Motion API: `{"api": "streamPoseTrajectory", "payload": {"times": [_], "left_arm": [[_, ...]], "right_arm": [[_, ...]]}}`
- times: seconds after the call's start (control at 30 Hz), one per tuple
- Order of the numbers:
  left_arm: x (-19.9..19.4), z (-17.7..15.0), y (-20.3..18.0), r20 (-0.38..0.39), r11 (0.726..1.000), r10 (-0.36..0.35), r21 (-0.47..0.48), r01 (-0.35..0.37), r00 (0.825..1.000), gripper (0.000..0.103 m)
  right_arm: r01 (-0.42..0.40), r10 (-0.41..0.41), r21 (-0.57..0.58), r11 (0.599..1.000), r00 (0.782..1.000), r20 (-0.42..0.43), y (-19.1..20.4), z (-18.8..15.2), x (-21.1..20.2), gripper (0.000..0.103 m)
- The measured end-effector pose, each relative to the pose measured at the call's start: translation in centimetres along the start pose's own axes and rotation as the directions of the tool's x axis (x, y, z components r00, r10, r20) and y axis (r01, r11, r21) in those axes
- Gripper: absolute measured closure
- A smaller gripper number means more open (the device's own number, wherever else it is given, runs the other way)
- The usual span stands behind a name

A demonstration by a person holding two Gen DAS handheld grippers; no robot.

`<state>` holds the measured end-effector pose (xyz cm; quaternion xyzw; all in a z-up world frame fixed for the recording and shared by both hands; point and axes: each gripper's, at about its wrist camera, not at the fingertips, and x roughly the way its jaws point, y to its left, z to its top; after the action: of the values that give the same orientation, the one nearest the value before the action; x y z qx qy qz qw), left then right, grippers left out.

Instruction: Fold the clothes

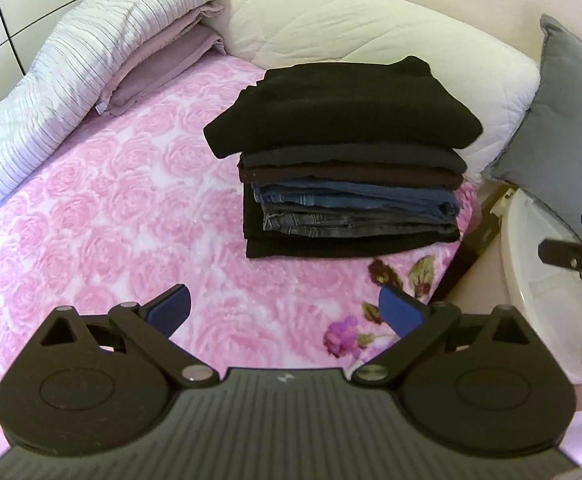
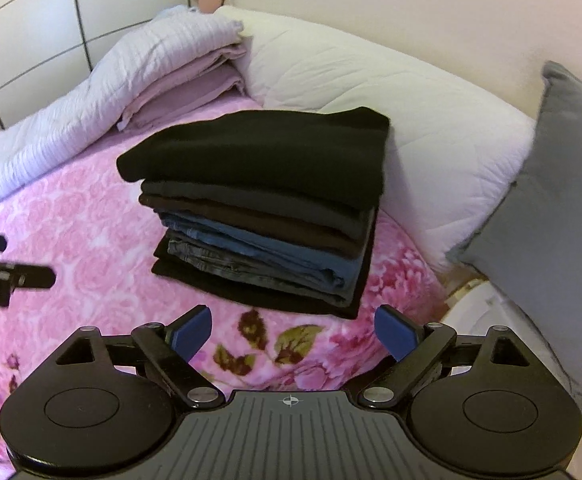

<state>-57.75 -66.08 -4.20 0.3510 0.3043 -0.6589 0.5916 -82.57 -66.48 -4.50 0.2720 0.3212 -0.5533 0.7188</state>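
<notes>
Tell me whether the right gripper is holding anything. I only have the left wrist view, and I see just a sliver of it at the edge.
Observer: No. The right gripper is open, with nothing between its fingers.
Operator: Where is it pointing?
Observer: It is over the pink floral blanket, aimed at the stack of folded clothes but short of it.
Operator: Is the stack's right side tidy?
Observer: Roughly. From the right wrist view the layers sit nearly flush there, and the top black garment overhangs a little.
</notes>
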Motion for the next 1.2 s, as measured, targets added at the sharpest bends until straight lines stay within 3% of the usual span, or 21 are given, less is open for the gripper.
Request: {"api": "streamPoseTrajectory", "payload": {"times": [0.4, 0.77, 1.2], "left_arm": [[-2.0, -0.9, -0.8, 0.008, 0.999, -0.047, -0.009, 0.047, 0.999, 0.006], [-2.0, 0.1, -0.8, 0.054, 0.999, 0.004, 0.032, -0.006, 0.999, 0.006], [-1.8, 0.3, -1.5, 0.058, 0.999, 0.008, 0.045, -0.010, 0.998, 0.006]], "right_arm": [[0.021, -0.021, 0.052, 0.998, 1.000, 0.000, 0.8, -0.6, -3.1, 0.011], [0.007, -0.008, 0.059, 0.998, 1.000, 0.015, 3.7, 0.7, -4.0, 0.011], [0.003, -0.005, 0.086, 0.996, 1.000, 0.020, 3.1, 0.8, -3.9, 0.011]]}}
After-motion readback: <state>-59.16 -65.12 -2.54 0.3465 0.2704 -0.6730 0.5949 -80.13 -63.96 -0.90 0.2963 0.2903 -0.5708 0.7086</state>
